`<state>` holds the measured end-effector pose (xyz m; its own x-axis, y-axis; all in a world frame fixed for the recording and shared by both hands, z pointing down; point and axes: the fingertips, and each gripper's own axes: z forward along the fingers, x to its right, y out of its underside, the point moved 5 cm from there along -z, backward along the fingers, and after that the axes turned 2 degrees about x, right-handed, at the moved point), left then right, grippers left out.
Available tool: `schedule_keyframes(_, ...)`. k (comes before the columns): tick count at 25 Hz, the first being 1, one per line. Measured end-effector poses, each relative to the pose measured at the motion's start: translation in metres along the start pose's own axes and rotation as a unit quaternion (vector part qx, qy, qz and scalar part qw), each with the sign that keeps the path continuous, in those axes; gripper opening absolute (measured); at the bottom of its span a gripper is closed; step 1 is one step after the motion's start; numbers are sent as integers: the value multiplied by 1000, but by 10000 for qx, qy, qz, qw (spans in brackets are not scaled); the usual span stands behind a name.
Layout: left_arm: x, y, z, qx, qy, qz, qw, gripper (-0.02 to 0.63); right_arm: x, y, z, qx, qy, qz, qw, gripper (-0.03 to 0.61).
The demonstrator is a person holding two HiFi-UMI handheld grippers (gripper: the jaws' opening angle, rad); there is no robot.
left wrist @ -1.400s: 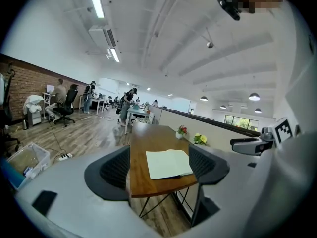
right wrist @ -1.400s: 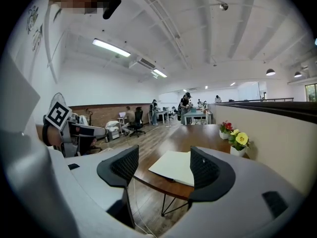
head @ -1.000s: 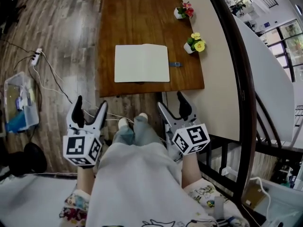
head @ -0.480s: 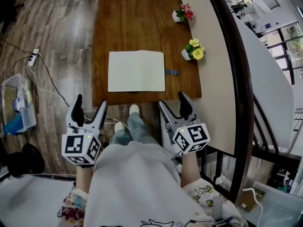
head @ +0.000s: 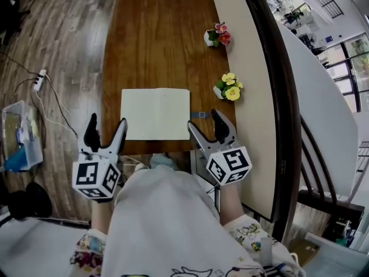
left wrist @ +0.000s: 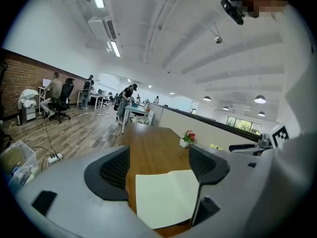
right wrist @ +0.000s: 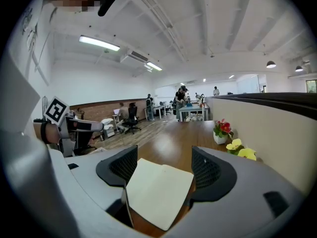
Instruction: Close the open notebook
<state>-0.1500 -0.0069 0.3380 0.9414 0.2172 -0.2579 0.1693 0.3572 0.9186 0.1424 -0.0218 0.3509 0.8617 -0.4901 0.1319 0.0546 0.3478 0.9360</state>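
The head view looks down on a long brown wooden desk (head: 155, 39). An open notebook with blank cream pages (head: 155, 113) lies flat on it, close to the near edge and about midway across. A small grey-blue tab (head: 199, 115) sticks out from the notebook's right side.

The left claw (head: 107, 123) sits just off the notebook's near left corner, over the desk's front edge. The right claw (head: 204, 120) sits just beside its near right corner. Both are released, with their jaws spread wide and nothing clamped between them.

The left gripper view confirms this. The left claw (left wrist: 159, 165) gapes, and the notebook (left wrist: 166, 197) lies ahead and low between its black ribbed pads. The right gripper view shows the same for the right claw (right wrist: 158, 170) and the notebook (right wrist: 158, 192).

Only the gripper views show the room beyond: a brick wall, ceiling strip lights, and people seated and standing at far tables. Only the head view shows the wood-plank floor to the left, with a white power strip (head: 39, 79) and a clear plastic bin (head: 17, 134).

The notebook's left edge stands in from the desk's left edge. To its right is bare wood, then a beige partition wall (head: 253, 68) along the desk's right side. The far half of the desk is bare.

By count there is one notebook, two claws each with one marker cube, and two small white pots. One pot holds pink-red flowers (head: 216, 35) and the other yellow flowers (head: 228, 88). Both stand along the right edge, well apart from each other, with the yellow one nearer the notebook.
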Motion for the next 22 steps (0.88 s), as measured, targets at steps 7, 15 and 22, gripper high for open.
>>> schedule_keyframes(7,1,-6,21,-33,-129,-27,9999,344,17,-8,22,-70,-171,-12,9998,301)
schedule_keyframes(15,-8,-10,35,-170,26,-78,9998,344,11,-16,40,-174,-155,7,9997,301)
schedule_keyframes(22,-12,-1,40,-296,118,-189,9993,344,5,-8,48,-396,-212,-23,9990,300)
